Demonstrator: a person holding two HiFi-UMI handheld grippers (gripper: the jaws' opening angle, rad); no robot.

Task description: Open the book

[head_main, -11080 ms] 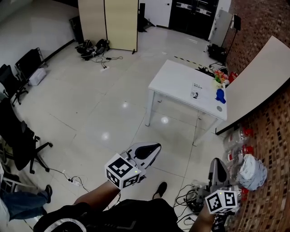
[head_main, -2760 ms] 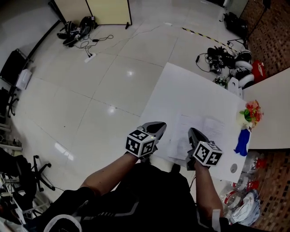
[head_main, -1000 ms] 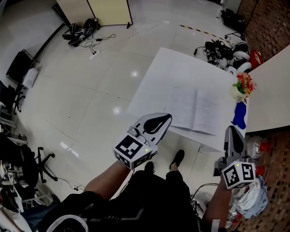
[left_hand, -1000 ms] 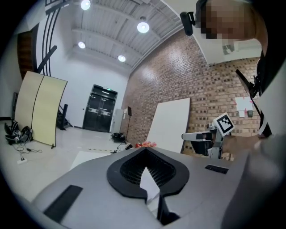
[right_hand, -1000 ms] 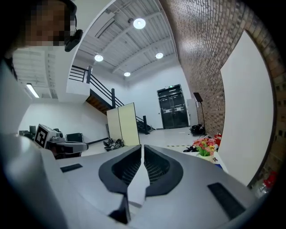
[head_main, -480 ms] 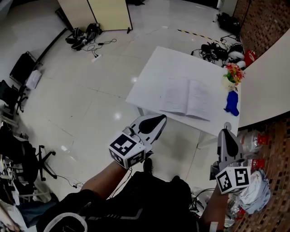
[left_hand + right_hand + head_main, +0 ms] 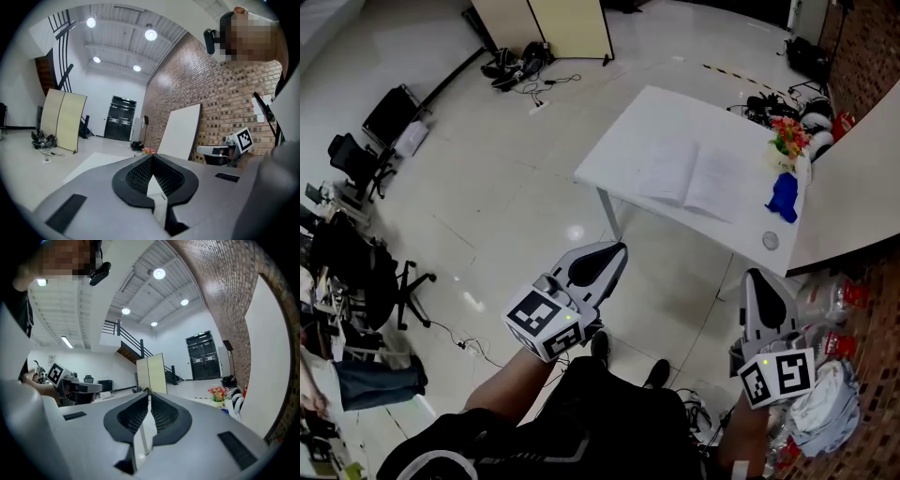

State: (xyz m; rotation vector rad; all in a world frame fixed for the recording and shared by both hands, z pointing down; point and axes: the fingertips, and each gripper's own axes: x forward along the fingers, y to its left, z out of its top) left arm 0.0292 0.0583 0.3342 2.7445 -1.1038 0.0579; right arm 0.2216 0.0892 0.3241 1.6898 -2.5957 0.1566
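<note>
The book (image 7: 694, 178) lies open on the table (image 7: 623, 150) at upper right; lower down, left gripper (image 7: 617, 247) and right gripper (image 7: 757, 276) are closed, holding nothing

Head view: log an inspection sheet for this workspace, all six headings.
Surface: white table, mostly bare.
Job's things: book lies open on the table.
Clutter: flowers, blue thing and small disc at one end of the table.
Grippers: left claw and right claw both shut, empty, over the floor, short of the table.
Cables: loose leads near the screen; a tangle beyond the table.
Surroundings: chairs, screen, brick wall.
</note>
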